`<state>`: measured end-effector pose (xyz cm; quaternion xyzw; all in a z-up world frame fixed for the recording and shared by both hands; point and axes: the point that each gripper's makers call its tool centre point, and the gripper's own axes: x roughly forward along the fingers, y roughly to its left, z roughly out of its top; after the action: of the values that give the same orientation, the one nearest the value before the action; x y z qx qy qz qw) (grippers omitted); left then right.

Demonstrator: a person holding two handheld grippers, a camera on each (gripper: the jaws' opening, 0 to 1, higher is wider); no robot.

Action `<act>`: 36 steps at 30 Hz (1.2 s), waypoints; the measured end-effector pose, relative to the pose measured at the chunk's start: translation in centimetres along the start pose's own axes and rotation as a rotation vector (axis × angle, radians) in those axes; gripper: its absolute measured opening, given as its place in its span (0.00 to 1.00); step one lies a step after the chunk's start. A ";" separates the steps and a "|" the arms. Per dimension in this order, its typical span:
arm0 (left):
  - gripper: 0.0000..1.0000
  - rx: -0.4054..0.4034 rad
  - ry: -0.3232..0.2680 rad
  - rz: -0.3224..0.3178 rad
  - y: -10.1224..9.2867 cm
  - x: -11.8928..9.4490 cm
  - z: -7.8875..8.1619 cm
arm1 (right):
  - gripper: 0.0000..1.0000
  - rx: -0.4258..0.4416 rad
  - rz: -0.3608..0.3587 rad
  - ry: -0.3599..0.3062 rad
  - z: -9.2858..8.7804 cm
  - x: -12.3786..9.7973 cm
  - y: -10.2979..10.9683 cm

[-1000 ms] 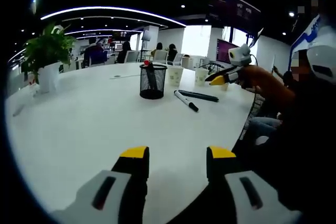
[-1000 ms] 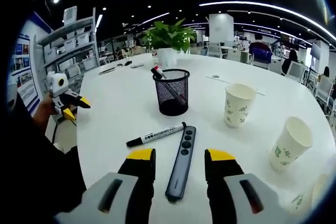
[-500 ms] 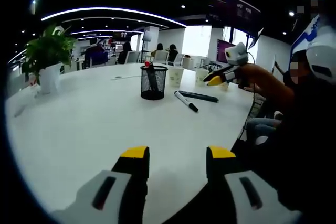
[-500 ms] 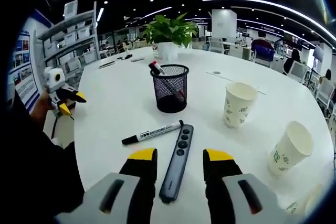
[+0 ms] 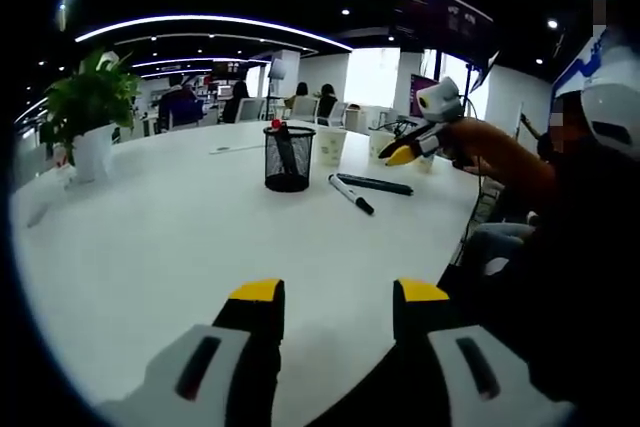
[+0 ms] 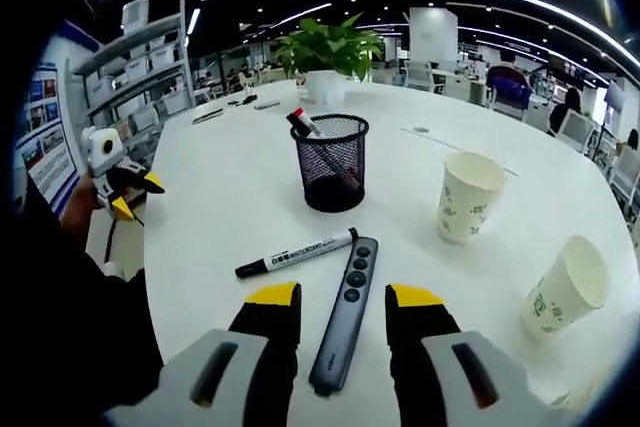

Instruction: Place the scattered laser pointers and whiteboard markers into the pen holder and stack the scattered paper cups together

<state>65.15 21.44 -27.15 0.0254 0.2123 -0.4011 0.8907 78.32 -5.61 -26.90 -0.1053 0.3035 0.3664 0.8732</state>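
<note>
In the right gripper view my right gripper is open, its yellow-tipped jaws straddling the near end of a grey laser pointer lying on the white table. A white whiteboard marker with a black cap lies just left of the pointer. Beyond them stands a black mesh pen holder with a marker in it. Two paper cups stand upright to the right. In the left gripper view my left gripper is open and empty near the table edge, far from the pen holder, marker and pointer; the right gripper hovers over them.
A potted plant in a white pot stands behind the holder. Paper cups sit past the holder in the left gripper view. A person's arm holds the right gripper. Office shelves, chairs and seated people fill the background.
The right gripper has crept forward and slightly lower over the laser pointer, whose near end now lies further between the jaws. The left gripper has stayed put.
</note>
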 end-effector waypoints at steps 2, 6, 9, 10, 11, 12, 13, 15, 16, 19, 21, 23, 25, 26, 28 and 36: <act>0.45 -0.004 -0.001 -0.001 0.0 0.0 0.0 | 0.36 0.002 0.000 0.013 -0.2 0.2 -0.1; 0.45 -0.007 0.002 0.001 0.1 0.0 -0.2 | 0.34 -0.002 0.002 0.027 -0.4 0.6 -0.1; 0.45 -0.009 0.006 0.001 0.1 0.0 -0.4 | 0.34 -0.015 -0.006 0.044 -0.5 0.9 -0.4; 0.45 -0.009 0.006 0.000 0.1 0.0 -0.4 | 0.34 -0.019 -0.008 0.047 -0.6 1.0 -0.4; 0.45 -0.009 0.005 -0.001 0.0 0.0 -0.3 | 0.34 -0.025 -0.012 0.053 -0.6 1.1 -0.5; 0.45 -0.009 0.004 -0.001 0.0 0.0 -0.3 | 0.34 -0.032 -0.014 0.060 -0.6 1.1 -0.6; 0.45 -0.009 0.002 -0.001 0.0 0.0 -0.3 | 0.34 -0.036 -0.015 0.064 -0.6 1.2 -0.6; 0.45 -0.013 0.001 0.002 0.1 0.0 -0.3 | 0.34 -0.038 -0.013 0.071 -0.6 1.4 -0.7; 0.44 -0.014 0.002 0.002 0.1 0.0 -0.4 | 0.34 -0.038 -0.011 0.075 -0.6 1.5 -0.7; 0.44 -0.017 0.003 0.001 0.1 0.0 -0.5 | 0.34 -0.041 -0.005 0.087 -0.8 1.8 -0.6; 0.44 -0.018 0.003 0.000 0.1 0.0 -0.6 | 0.34 -0.043 -0.003 0.094 -1.0 2.0 -0.6; 0.44 -0.020 0.003 0.002 0.1 0.0 -0.7 | 0.34 -0.045 0.001 0.100 -1.1 2.1 -0.5; 0.44 -0.022 0.003 0.003 0.2 -0.1 -0.7 | 0.34 -0.047 0.005 0.107 -1.2 2.3 -0.4; 0.44 -0.022 0.003 0.003 0.2 -0.1 -0.7 | 0.34 -0.049 0.006 0.111 -1.2 2.5 -0.3; 0.44 -0.022 0.003 0.003 0.2 -0.1 -0.7 | 0.34 -0.053 0.006 0.118 -1.3 2.7 -0.3; 0.44 -0.028 0.001 0.001 0.2 -0.1 -0.9 | 0.32 -0.061 0.006 0.134 -1.5 3.3 -0.4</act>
<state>64.89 21.79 -27.95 0.0131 0.2181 -0.3976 0.8911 79.71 -4.56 -30.09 -0.1552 0.3503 0.3704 0.8462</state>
